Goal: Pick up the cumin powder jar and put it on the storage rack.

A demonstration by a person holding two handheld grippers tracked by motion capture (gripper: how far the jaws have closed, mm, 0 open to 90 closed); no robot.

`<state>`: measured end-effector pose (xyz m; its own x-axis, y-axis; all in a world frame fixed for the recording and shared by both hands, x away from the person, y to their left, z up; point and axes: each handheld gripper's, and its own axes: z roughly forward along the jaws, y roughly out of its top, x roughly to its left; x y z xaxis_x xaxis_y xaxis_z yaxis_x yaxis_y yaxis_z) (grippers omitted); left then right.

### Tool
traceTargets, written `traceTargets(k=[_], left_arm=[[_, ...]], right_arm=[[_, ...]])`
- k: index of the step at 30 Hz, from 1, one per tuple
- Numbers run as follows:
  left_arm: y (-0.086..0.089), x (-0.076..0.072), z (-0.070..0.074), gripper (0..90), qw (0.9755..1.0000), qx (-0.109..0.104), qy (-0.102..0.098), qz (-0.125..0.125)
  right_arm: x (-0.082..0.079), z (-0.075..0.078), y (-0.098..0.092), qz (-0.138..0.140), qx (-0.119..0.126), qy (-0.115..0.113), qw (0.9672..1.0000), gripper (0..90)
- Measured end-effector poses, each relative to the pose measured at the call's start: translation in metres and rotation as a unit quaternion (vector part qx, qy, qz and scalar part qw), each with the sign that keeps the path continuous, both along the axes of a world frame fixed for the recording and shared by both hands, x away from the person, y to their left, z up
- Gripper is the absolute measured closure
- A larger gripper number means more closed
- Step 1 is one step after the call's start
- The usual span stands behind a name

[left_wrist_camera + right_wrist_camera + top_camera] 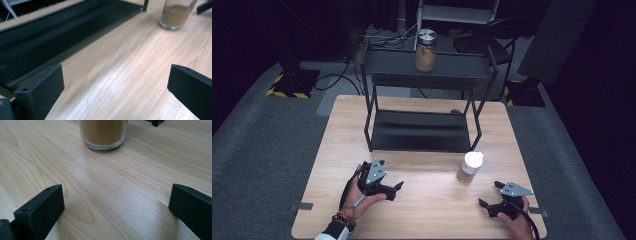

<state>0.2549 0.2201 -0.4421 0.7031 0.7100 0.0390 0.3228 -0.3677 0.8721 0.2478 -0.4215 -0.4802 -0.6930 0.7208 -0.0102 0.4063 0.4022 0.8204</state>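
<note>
Two hand-held grippers, both released and holding nothing: the right hand-held gripper (492, 195) rests low at the near right of the light wooden surface (427, 210), jaws spread wide and aimed at the small clear glass jar with a white lid and tan powder inside (470, 167), which stands upright just ahead of it, near the front right leg of the black metal two-tier shelf rack (419, 131). Left hand-held gripper (389, 186) sits at the near left, also wide open, jar well off to its side. Jar likely rigid, smooth and slippery, breakable if knocked over, moderately heavy since it looks mostly full. Best grip judged to be across the straight glass wall at mid-height, below the lid, squeezed square so it doesn't tip or slide. In the right gripper view the jar (102, 133) is cut off at the top edge, so lid and fill level aren't seen there; in the left gripper view the jar (175, 15) is also cropped. A second, larger glass jar with a silver lid (426, 50) stands on the rack's top shelf. Something small behind the rack's rear right leg is too dim to identify. Lid tightness cannot be told.
</note>
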Motion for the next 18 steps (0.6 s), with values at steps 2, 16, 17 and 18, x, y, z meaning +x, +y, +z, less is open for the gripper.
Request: traceTargets(k=[2,16,17,18], left_arm=[[0.000,0.000,-0.003,0.2,1.0000,0.005,0.007,-0.003],[0.007,0.002,-0.018,0.3,0.9988,-0.002,0.045,-0.020],[0.006,0.002,-0.018,0.3,0.9987,0.001,0.046,-0.021],[0.006,0.002,-0.019,0.3,0.9987,0.001,0.046,-0.020]], right_arm=[[0.000,0.000,0.000,0.000,0.000,0.000,1.0000,0.0],[0.000,0.000,0.000,0.000,0.000,0.000,1.0000,0.0],[0.000,0.000,0.000,0.000,0.000,0.000,1.0000,0.0],[0.000,0.000,0.000,0.000,0.000,0.000,1.0000,0.0]])
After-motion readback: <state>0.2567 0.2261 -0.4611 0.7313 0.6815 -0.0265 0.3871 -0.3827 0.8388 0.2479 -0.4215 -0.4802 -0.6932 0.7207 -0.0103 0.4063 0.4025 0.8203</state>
